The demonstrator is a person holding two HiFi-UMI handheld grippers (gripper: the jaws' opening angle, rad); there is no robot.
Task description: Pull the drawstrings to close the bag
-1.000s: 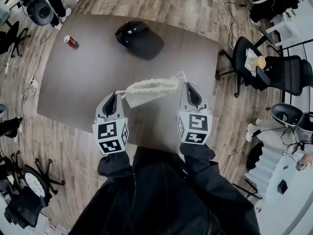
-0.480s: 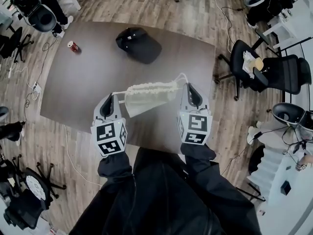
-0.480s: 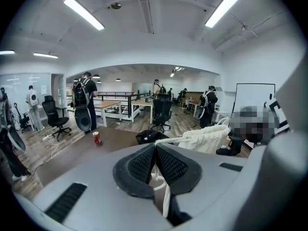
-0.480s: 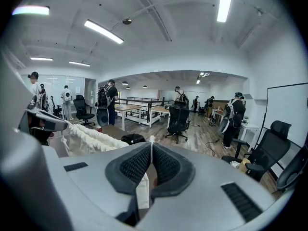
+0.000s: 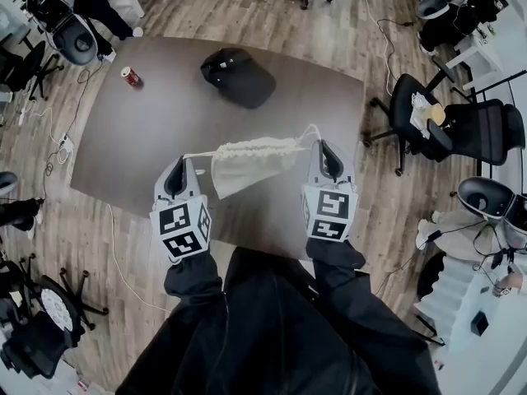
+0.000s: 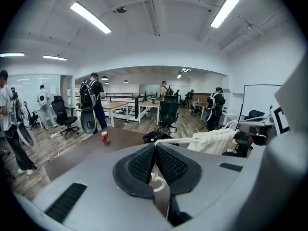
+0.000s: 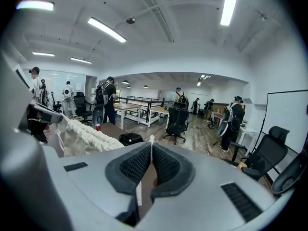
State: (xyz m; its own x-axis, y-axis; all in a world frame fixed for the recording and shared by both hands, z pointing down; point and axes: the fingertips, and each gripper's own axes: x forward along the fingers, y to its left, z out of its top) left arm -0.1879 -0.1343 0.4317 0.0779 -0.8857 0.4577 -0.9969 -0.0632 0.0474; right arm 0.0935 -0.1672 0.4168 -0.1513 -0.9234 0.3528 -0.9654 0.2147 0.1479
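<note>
The person's dark sleeves [image 5: 193, 278] were at the bottom of the head view. Just above them, the left gripper [image 5: 183, 163] was left of the middle. The right gripper [image 5: 323, 145] was right of the middle. Both had their jaws squeezed tight together. The left gripper pinched the left string [image 6: 173, 139], and a small loop of it poked out behind the jaws. The right gripper pinched the right string [image 5: 310, 130].

The white bag [image 5: 247, 161] hung between the two grippers, in the middle of the frame, over the near part of the table [image 5: 148, 138]. Its top was bunched up into a ruffle. A string ran out from each end of the ruffle.

Farther up on the brown table lay a black cap [image 5: 239, 76]. A red can [image 5: 130, 76] stood at the upper left. Black chairs [image 5: 416, 105] stood on the wood floor [image 5: 247, 6] at the right.
</note>
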